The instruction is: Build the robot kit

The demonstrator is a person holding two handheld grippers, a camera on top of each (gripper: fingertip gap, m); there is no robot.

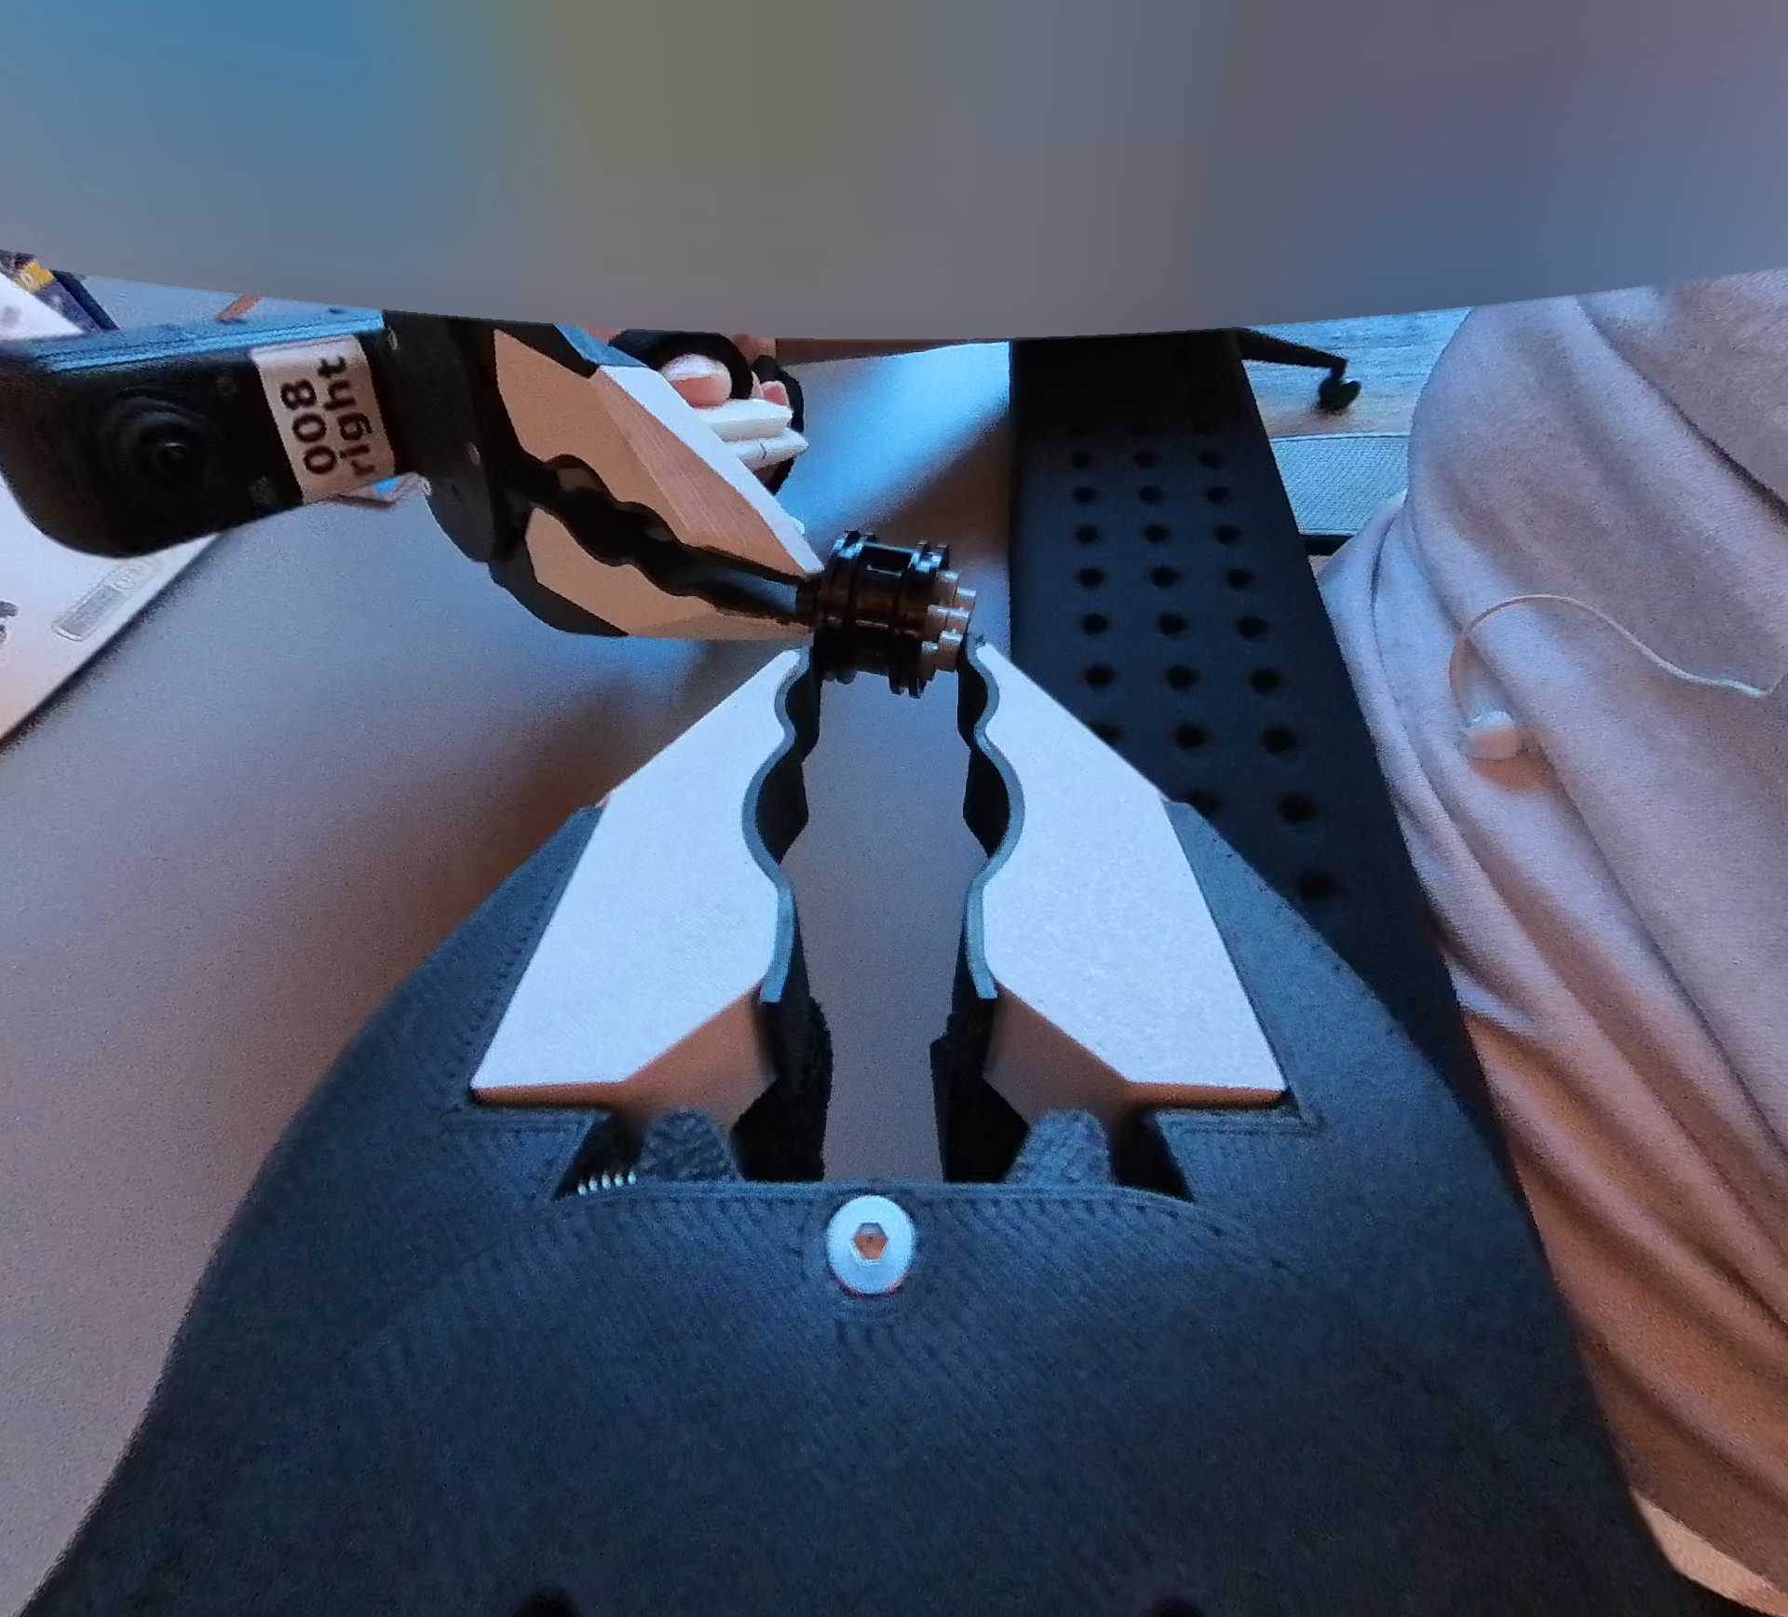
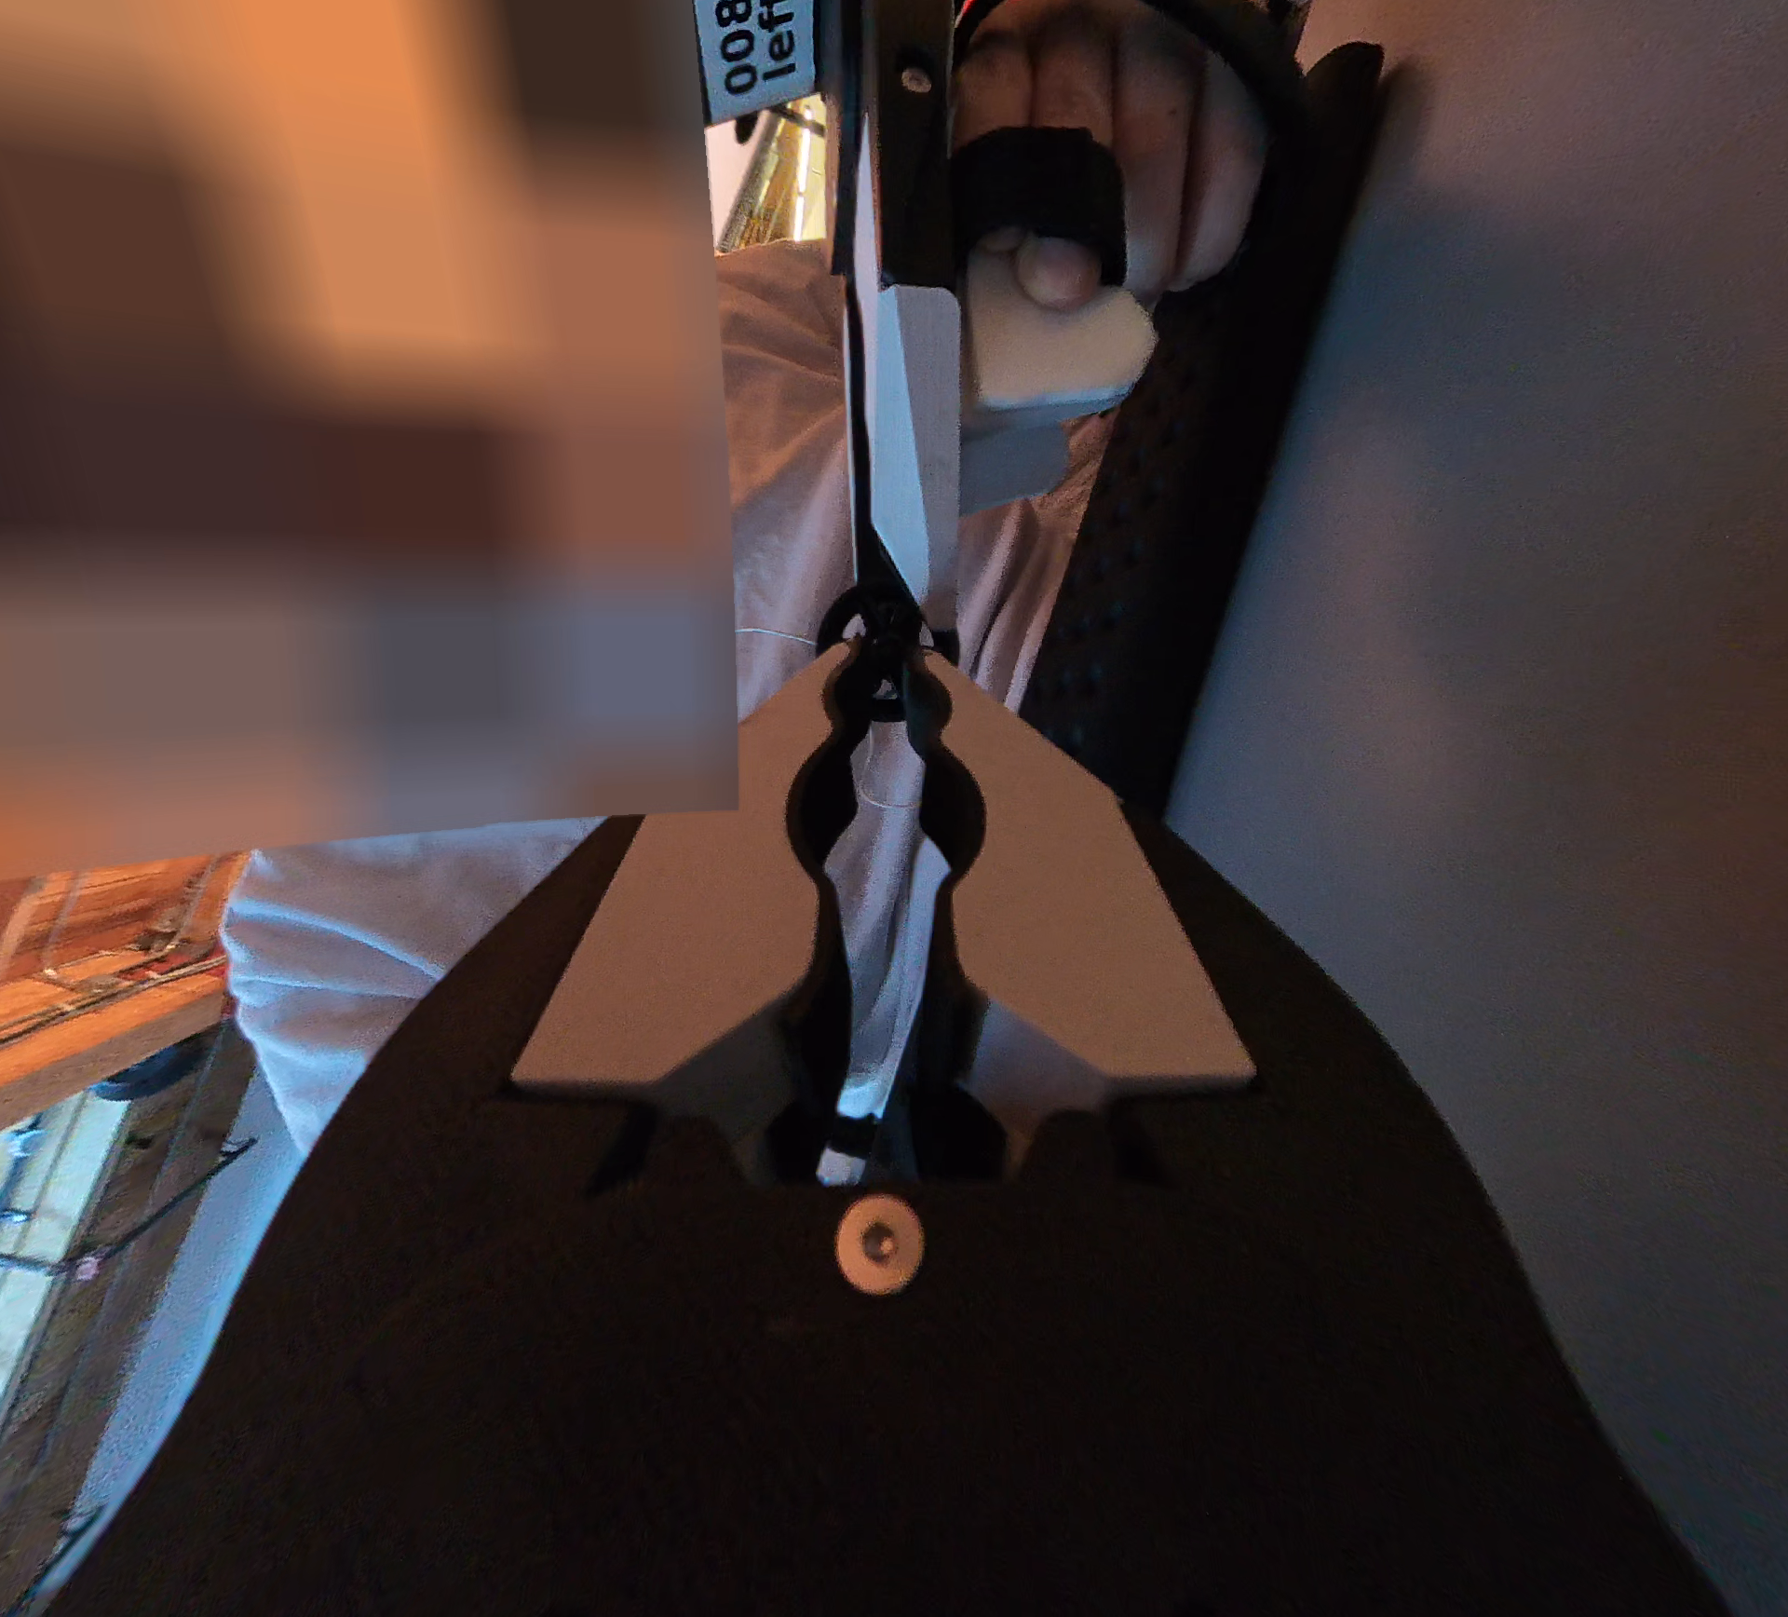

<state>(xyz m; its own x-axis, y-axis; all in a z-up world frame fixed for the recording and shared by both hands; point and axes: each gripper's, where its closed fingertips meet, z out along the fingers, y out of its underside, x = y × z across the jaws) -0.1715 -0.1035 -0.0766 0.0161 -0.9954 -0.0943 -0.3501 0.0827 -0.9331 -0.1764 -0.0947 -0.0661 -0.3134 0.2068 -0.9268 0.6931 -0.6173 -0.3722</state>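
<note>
A small black spool-like part (image 1: 876, 603) with flanges and silver pins at one end is held in the air between both grippers. My left gripper (image 1: 890, 659) is shut on it, one fingertip on each end. My right gripper (image 1: 808, 593) comes in from the left, its tips pinched on the part's left flange. In the right wrist view my right gripper (image 2: 876, 663) is nearly shut on the black part (image 2: 879, 632). The left gripper (image 2: 905, 593) comes down from above, seen edge-on, held by a hand (image 2: 1093, 148).
A grey table top (image 1: 290, 845) lies below. A black perforated panel (image 1: 1161, 583) runs along its right side. A person in a light grey top (image 1: 1596, 748) is close on the right. Papers (image 1: 58, 632) lie at the left edge. A chair caster (image 1: 1340, 390) shows behind. Only a small space, under 4 cm, lies between the two pairs of fingers.
</note>
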